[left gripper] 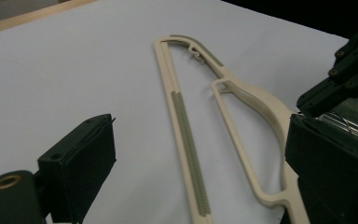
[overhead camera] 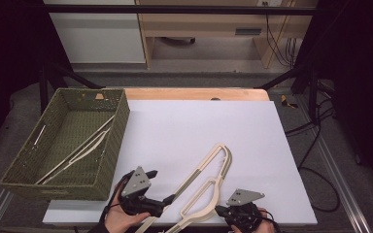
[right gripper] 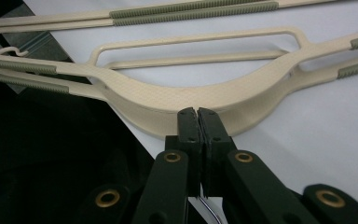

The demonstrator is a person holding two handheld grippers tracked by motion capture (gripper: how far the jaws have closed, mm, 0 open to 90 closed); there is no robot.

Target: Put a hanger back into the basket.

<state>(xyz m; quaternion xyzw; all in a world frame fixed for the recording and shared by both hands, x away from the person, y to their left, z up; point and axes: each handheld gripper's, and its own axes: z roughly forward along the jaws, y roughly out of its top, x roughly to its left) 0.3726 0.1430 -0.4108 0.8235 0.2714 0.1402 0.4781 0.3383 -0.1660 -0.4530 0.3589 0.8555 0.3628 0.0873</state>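
White sheeting covers the tabletop (overhead camera: pixel 175 121), where 2 cream hangers (overhead camera: pixel 209 182) lie stacked near the front edge, right of the green woven basket (overhead camera: pixel 121 126) that already holds another hanger (overhead camera: pixel 85 145). Fingers of the right gripper (right gripper: pixel 198 114) are clenched together against the hangers' curved neck, though whether they pinch it I cannot tell, while the left gripper (overhead camera: pixel 148 187) rests with fingers (left gripper: pixel 81 163) released astride a hanger arm. My judgement: grip 1 hanger only, lift it level, and separate it cleanly before swinging toward the basket
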